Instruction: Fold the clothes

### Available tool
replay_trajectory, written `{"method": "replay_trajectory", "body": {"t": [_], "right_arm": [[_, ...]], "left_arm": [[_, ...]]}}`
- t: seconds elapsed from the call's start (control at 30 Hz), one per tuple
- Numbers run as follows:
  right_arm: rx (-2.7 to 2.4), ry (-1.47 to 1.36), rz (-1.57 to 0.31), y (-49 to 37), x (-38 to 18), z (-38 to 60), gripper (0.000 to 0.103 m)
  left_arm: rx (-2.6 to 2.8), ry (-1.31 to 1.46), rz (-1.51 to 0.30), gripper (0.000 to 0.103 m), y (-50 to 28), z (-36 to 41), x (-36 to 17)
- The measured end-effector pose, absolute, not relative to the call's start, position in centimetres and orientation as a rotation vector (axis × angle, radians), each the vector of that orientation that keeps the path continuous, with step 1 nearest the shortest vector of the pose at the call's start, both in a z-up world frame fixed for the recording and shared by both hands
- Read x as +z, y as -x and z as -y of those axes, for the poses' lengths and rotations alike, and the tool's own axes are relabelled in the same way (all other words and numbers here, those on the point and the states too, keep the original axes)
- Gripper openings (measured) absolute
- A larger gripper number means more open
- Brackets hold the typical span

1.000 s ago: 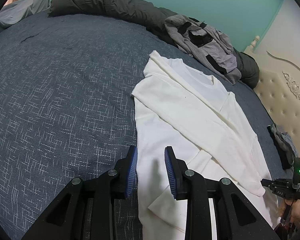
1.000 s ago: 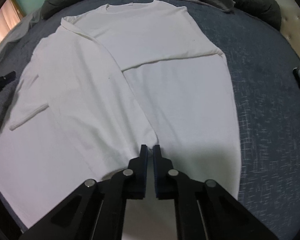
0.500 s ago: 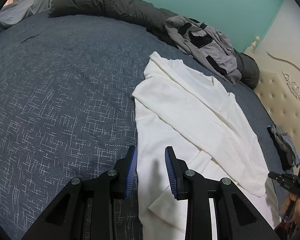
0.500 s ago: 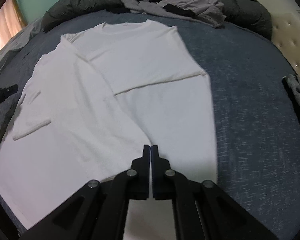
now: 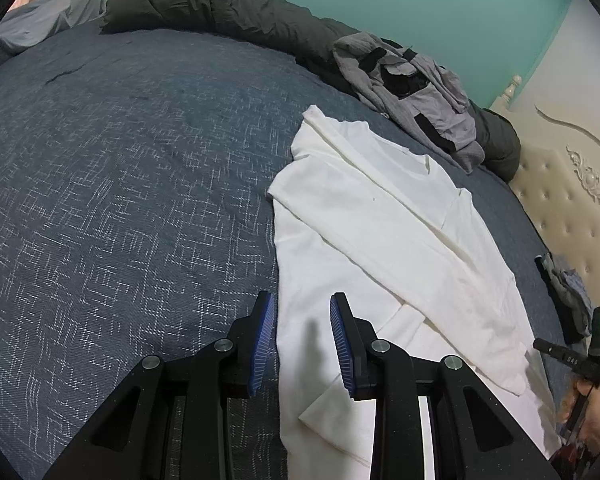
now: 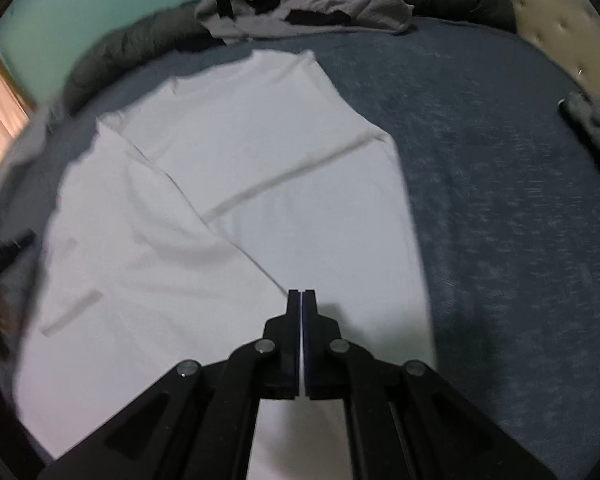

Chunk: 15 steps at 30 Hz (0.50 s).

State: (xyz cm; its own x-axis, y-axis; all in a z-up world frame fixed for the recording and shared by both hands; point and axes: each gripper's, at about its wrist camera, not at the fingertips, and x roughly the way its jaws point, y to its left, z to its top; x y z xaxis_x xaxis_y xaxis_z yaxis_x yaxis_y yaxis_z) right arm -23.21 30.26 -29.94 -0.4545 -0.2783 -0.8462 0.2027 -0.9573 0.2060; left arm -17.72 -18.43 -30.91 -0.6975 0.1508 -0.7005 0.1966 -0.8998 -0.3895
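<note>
My left gripper (image 5: 302, 320) hovers with jaws apart over the white shirt's (image 5: 384, 248) near edge on the blue bedspread (image 5: 120, 200), grey clothes (image 5: 412, 88) beyond

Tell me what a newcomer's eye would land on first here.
The white shirt lies partly folded across the dark blue bedspread, brightest thing in both views. Beyond it, a crumpled grey garment is heaped near the teal wall. The left gripper hangs open over the shirt's edge.
</note>
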Motion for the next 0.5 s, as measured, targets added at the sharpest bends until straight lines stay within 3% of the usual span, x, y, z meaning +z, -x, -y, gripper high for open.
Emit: {"method": "replay_trajectory", "body": {"t": [0.3,0.5], "right_arm": [[-2.38,-1.646,-0.094,24.8,-32.4,-27.8,0.001],[-2.462,-1.505,-0.071,24.8,-28.9,-27.4,0.001]], "left_arm": [[-2.794,-1.2,-0.689,0.035,18.5,18.7,-30.6],[-2.823,-1.194,-0.652,0.039,20.3,19.0,-30.3]]}}
